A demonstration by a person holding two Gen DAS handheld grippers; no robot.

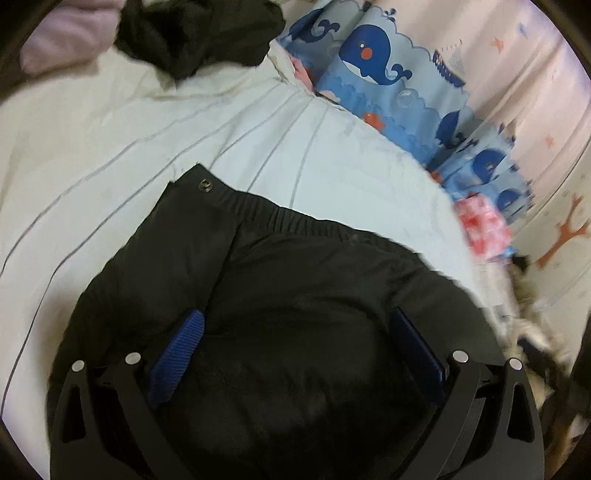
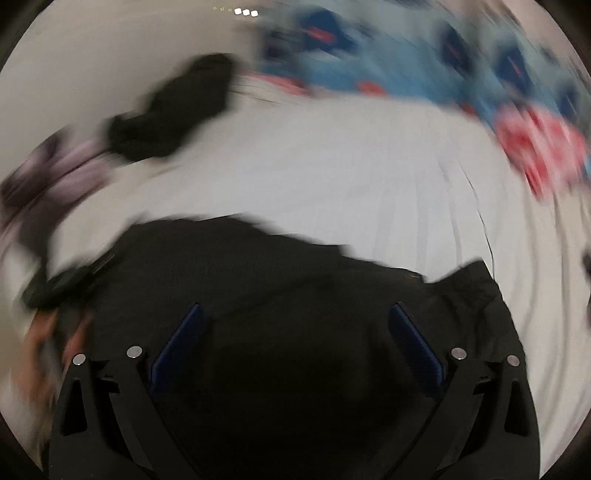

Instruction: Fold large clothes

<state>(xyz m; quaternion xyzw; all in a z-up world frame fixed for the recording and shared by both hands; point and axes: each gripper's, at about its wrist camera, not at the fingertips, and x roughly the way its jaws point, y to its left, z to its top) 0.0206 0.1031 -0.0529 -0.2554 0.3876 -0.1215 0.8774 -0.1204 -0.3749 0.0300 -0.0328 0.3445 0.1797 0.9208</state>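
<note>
black trousers [image 1: 295, 295] | elastic waistband, snap button [image 1: 204, 185] | flat on bedsheet [image 1: 110, 147]

Trousers [image 1: 295, 295] on bedsheet [image 1: 110, 147], clothes heap [image 1: 195, 33] behind

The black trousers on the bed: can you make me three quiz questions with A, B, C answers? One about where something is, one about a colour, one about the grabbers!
1. Where do the black trousers lie?
A. on the white sheet
B. on a chair
C. in a basket

2. What colour are the whales on the curtain?
A. green
B. dark blue
C. yellow

3. How is the left gripper?
A. shut on a sock
B. out of view
C. open above the trousers

Answers: 1 A, white sheet shows all round the trousers. 2 B, the whales are dark blue on light blue. 3 C, its blue fingers stand wide apart.
</note>
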